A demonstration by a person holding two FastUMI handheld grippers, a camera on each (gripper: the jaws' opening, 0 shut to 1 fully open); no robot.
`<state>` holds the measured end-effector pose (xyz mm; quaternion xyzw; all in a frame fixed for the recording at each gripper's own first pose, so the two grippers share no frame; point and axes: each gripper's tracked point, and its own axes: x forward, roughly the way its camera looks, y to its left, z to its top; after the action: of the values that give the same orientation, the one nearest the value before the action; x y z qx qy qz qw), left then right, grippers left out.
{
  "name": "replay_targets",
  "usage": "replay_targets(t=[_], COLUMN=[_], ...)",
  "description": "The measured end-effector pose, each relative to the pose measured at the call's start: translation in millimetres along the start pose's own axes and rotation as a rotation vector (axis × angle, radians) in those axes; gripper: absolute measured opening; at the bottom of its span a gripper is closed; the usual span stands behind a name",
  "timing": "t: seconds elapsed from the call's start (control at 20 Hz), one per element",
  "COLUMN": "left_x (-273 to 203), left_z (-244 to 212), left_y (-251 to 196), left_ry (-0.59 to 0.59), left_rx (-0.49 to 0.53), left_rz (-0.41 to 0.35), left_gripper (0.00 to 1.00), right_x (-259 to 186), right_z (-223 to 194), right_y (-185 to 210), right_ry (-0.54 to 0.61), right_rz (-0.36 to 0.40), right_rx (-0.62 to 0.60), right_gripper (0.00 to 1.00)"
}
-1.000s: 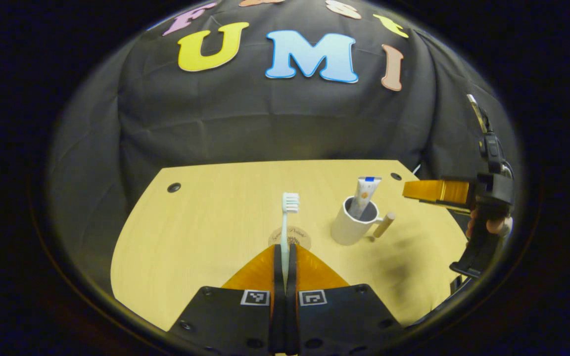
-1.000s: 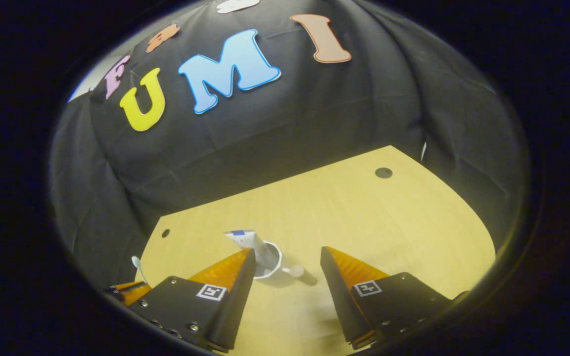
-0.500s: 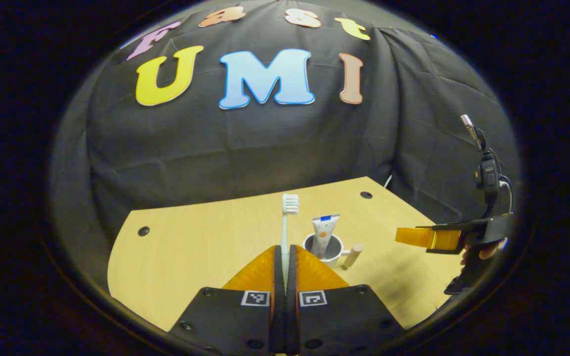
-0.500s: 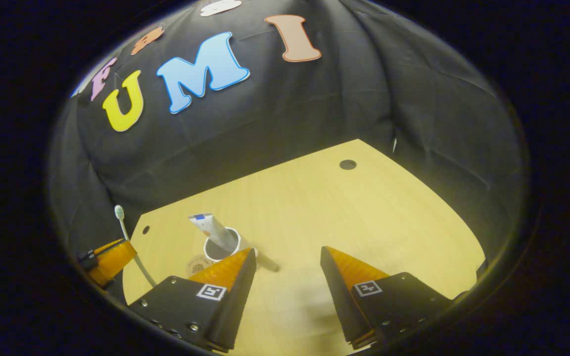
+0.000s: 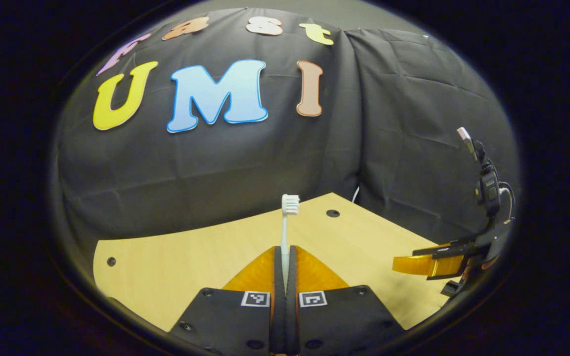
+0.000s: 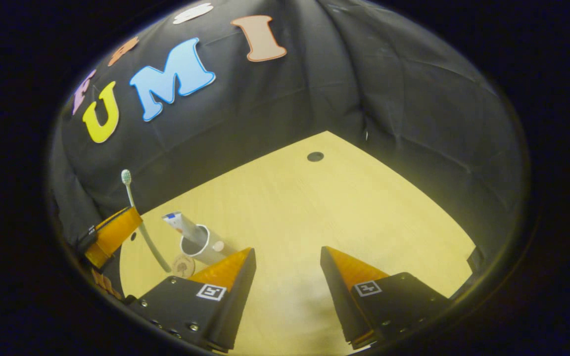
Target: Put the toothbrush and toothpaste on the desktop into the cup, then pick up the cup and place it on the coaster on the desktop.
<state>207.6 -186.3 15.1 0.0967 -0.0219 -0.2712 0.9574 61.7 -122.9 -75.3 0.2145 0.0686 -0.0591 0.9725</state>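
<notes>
Pressed together on the thin white handle of a white-bristled toothbrush (image 5: 285,232), the left gripper (image 5: 285,259) holds it upright in the left gripper view, the bristle head standing at 12 o'clock from the fingertips against the black cloth wall. Beyond the fingers lies the pale wooden desktop (image 5: 176,257) with a dark round hole (image 5: 333,213) near its far edge at 1 o'clock and another (image 5: 111,261) at 9 o'clock. At 3 o'clock the right gripper (image 5: 416,264) hangs above the desktop's right edge, pointing left; from this side angle I cannot tell how its fingers stand.

From the right gripper view, the right gripper (image 6: 285,259) has its two fingers spread wide apart with nothing between them, bare desktop (image 6: 324,207) showing in the gap. At 9 o'clock stands a white cylindrical cup (image 6: 197,243) with a white toothpaste tube (image 6: 178,225) leaning out of it toward the left. Just beside the cup's base, at its 7 o'clock, lies a small round wooden coaster (image 6: 182,266); the cup does not stand on it. Farther left, the left gripper (image 6: 112,232) holds the toothbrush (image 6: 134,207) tilted, head up, its lower handle reaching down near the coaster. The near-left finger hides part of the cup's base.
</notes>
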Motion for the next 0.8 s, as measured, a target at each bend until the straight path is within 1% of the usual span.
replay_targets(t=[0.1, 0.25, 0.6, 0.8], left_x=[10.4, 27.0, 47.9, 52.5], left_z=[4.2, 6.7, -1.4, -13.3], left_y=[-0.2, 4.1, 9.0, 7.2], left_ry=[-0.029, -0.073, -0.168, -0.192], left_rx=[0.016, 0.04, 0.056, 0.071], left_rz=[-0.003, 0.014, 0.074, 0.094], left_gripper=[0.07, 0.07, 0.07, 0.07], right_x=[-0.5, -1.3, -1.7, -0.9], right_z=[-2.7, -6.3, -14.8, -18.8], right_y=[-2.7, -9.7, -32.1, -39.5], right_ry=[0.013, 0.036, 0.092, 0.115], right_rz=[-0.001, -0.012, -0.066, -0.085], right_rx=[0.018, 0.037, 0.016, 0.014], right_gripper=[0.78, 0.78, 0.78, 0.78])
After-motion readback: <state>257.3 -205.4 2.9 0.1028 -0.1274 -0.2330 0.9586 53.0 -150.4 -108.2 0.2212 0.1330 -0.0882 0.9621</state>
